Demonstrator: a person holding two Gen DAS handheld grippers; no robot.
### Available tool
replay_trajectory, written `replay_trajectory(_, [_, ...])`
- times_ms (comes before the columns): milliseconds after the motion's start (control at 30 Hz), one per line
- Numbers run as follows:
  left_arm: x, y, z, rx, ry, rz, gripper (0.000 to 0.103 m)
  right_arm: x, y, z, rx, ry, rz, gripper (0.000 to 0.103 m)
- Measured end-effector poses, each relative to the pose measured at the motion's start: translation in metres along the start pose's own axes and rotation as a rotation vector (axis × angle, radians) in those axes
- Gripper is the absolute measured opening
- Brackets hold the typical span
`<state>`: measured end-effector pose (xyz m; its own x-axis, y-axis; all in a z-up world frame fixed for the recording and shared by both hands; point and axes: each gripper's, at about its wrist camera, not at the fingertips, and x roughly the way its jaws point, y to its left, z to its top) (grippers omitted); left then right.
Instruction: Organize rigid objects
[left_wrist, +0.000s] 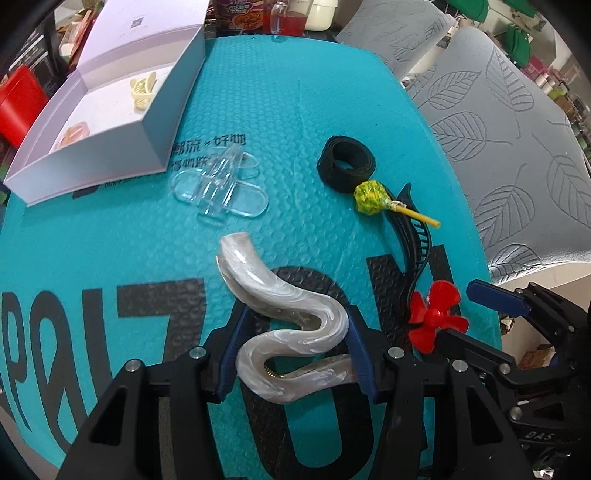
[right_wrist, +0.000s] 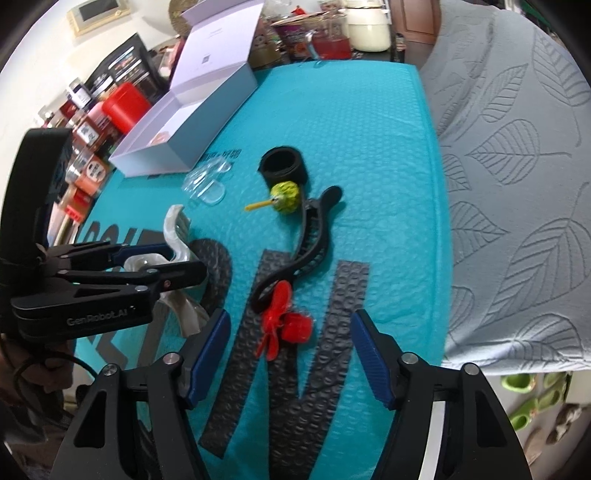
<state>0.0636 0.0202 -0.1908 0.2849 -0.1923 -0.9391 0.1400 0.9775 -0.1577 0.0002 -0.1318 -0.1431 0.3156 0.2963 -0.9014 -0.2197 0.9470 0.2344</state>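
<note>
My left gripper (left_wrist: 295, 332) is shut on a pearly white S-shaped hair clip (left_wrist: 284, 314), held over the teal mat (left_wrist: 110, 240); the clip also shows in the right wrist view (right_wrist: 177, 236). My right gripper (right_wrist: 290, 332) is open around a red propeller toy (right_wrist: 284, 325), which also shows in the left wrist view (left_wrist: 436, 317). A black hair clip (right_wrist: 306, 240), a green lollipop (right_wrist: 284, 197), a black band roll (right_wrist: 284, 166) and a clear plastic clip (left_wrist: 221, 184) lie on the mat. An open white box (left_wrist: 103, 110) holds a cream claw clip (left_wrist: 142, 90) and a pink item (left_wrist: 74, 134).
Bottles and jars (right_wrist: 332, 40) stand at the mat's far edge. A red container (right_wrist: 122, 107) and packages crowd the left side. A grey leaf-patterned cloth (right_wrist: 517, 184) covers the surface to the right of the mat.
</note>
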Motion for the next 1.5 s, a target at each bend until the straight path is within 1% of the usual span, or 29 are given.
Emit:
replay_trajectory(133, [-0.001,0.002,-0.005,-0.024,-0.002,0.008,0.051,0.010,0.008,-0.004,-0.032,0.022,-0.017,0.052])
replay_trajectory(200, [-0.002,0.004,-0.004,-0.029,-0.007,0.011,0.051,0.016,0.009,-0.005,-0.030,0.041,-0.026,0.049])
replay_trajectory(300, [-0.003,0.005,-0.005,-0.034,-0.017,0.019,0.051,0.021,0.008,-0.008,-0.017,0.050,-0.032,0.041])
replay_trajectory(333, [-0.004,0.005,-0.006,-0.037,-0.020,0.020,0.051,0.021,0.007,-0.008,-0.016,0.045,-0.042,0.031])
replay_trajectory(667, [-0.021,0.009,-0.018,-0.056,-0.042,0.017,0.051,0.014,0.004,-0.012,-0.003,0.041,-0.027,0.030])
replay_trajectory(967, [-0.045,0.006,-0.022,-0.076,-0.087,0.028,0.051,-0.006,0.013,-0.013,-0.040,0.032,-0.003,0.030])
replay_trajectory(1100, [-0.061,0.002,-0.023,-0.101,-0.118,0.030,0.051,-0.018,0.021,-0.010,-0.076,0.020,0.027,0.030])
replay_trajectory(1300, [-0.090,-0.001,-0.029,-0.135,-0.174,0.050,0.051,-0.040,0.035,-0.003,-0.141,-0.007,0.048,0.030])
replay_trajectory(1500, [-0.120,-0.002,-0.039,-0.177,-0.235,0.086,0.051,-0.058,0.050,0.001,-0.197,-0.024,0.088,0.030])
